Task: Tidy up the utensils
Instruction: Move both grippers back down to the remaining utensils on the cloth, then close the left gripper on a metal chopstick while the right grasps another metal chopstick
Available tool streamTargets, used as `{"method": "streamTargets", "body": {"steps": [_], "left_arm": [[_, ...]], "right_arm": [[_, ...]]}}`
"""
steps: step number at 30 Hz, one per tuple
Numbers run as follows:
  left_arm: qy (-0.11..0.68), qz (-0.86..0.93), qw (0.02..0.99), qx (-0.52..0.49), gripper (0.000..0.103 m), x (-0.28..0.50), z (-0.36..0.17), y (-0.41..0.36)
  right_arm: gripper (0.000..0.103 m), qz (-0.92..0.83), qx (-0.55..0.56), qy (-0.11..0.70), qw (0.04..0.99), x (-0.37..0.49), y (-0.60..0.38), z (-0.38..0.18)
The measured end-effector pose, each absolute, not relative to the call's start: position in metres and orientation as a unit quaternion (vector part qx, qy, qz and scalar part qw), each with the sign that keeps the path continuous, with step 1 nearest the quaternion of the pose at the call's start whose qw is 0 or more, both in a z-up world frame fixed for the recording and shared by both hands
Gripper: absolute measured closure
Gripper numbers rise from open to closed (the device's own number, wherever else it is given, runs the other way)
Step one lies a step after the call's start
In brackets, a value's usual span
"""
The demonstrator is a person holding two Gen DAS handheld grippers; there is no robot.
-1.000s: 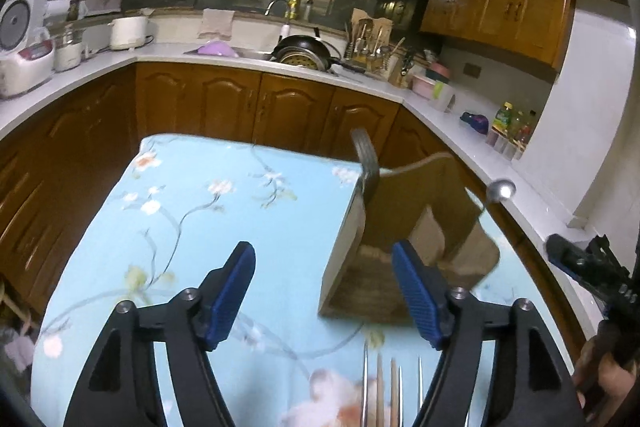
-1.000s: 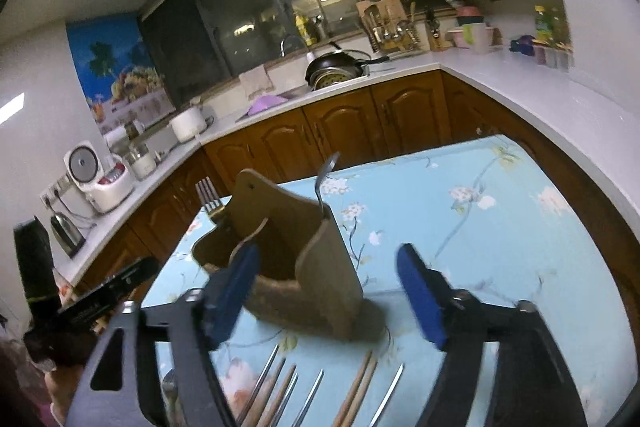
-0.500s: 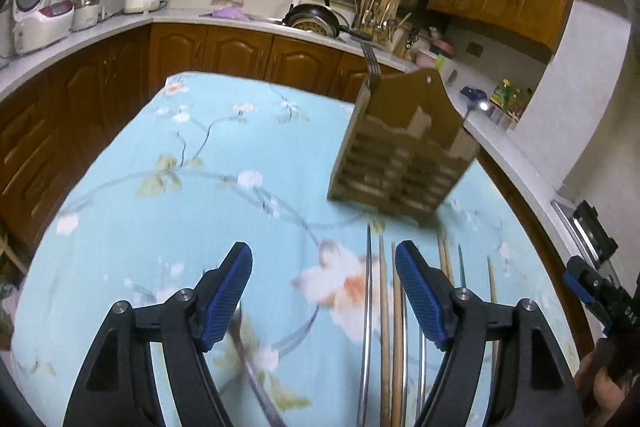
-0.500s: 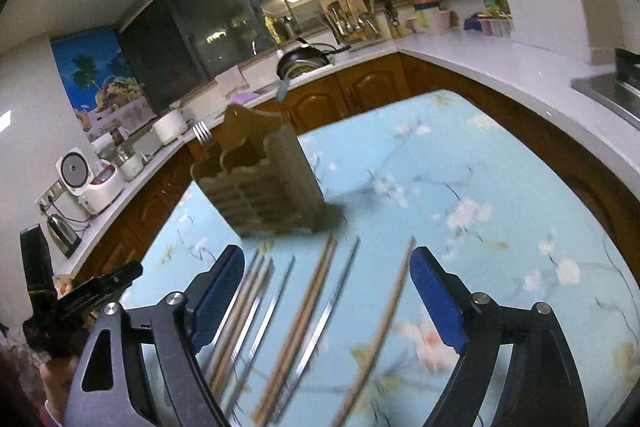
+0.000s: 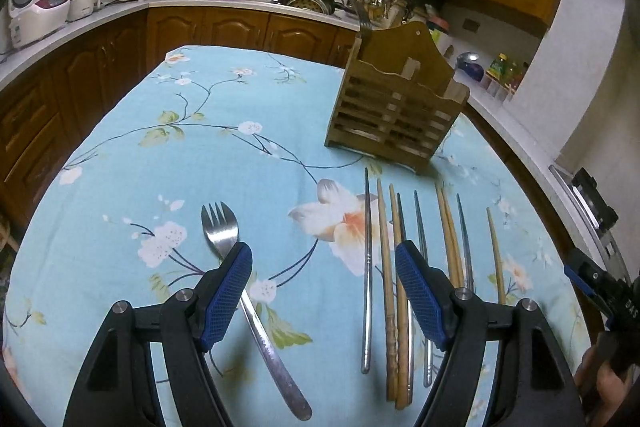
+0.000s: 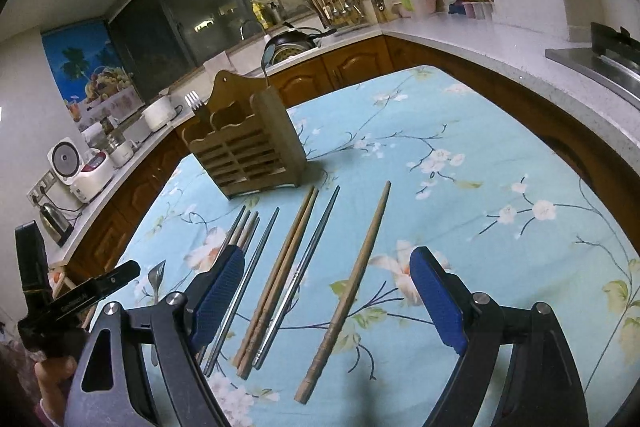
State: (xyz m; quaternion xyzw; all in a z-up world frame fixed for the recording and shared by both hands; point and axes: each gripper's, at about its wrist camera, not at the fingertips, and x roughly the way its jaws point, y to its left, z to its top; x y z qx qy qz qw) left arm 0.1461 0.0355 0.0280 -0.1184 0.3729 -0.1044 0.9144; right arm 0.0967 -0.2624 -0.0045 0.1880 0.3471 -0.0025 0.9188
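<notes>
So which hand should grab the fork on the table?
Left, probably. The fork lies right under the left gripper, whose jaws are open. The right gripper hangs over the chopsticks instead.

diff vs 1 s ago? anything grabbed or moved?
Both grippers pulled back from the slatted wooden utensil holder, so the chopsticks and loose steel fork came into view. Left gripper and right gripper stay open and empty; nothing grabbed. Holder, fork and spoon inside, and floral tablecloth unchanged.
</notes>
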Motion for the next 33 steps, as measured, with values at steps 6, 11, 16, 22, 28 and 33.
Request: {"method": "streamTargets", "body": {"steps": [6,11,16,22,28,33], "left_arm": [[0.384,-0.103,0.910,-0.116,0.029,0.152,0.025,0.033],[0.393,-0.105,0.907,-0.108,0.029,0.158,0.022,0.027],[0.405,-0.106,0.903,-0.097,0.030,0.168,0.019,0.021],[0.429,-0.118,0.893,-0.072,0.031,0.196,0.016,0.005],[0.441,-0.123,0.888,-0.045,0.036,0.234,0.012,-0.015],[0.450,-0.127,0.883,-0.033,0.045,0.272,0.004,-0.028]], "right_arm": [[0.017,0.002,0.183,0.351,0.918,0.098,-0.254,-0.007],[0.017,0.001,0.183,0.355,0.917,0.102,-0.253,-0.009],[0.017,-0.001,0.183,0.361,0.914,0.112,-0.253,-0.014],[0.020,-0.004,0.184,0.372,0.910,0.134,-0.254,-0.022],[0.048,-0.009,0.193,0.401,0.895,0.167,-0.259,-0.037],[0.057,-0.013,0.189,0.424,0.885,0.194,-0.259,-0.048]]}}
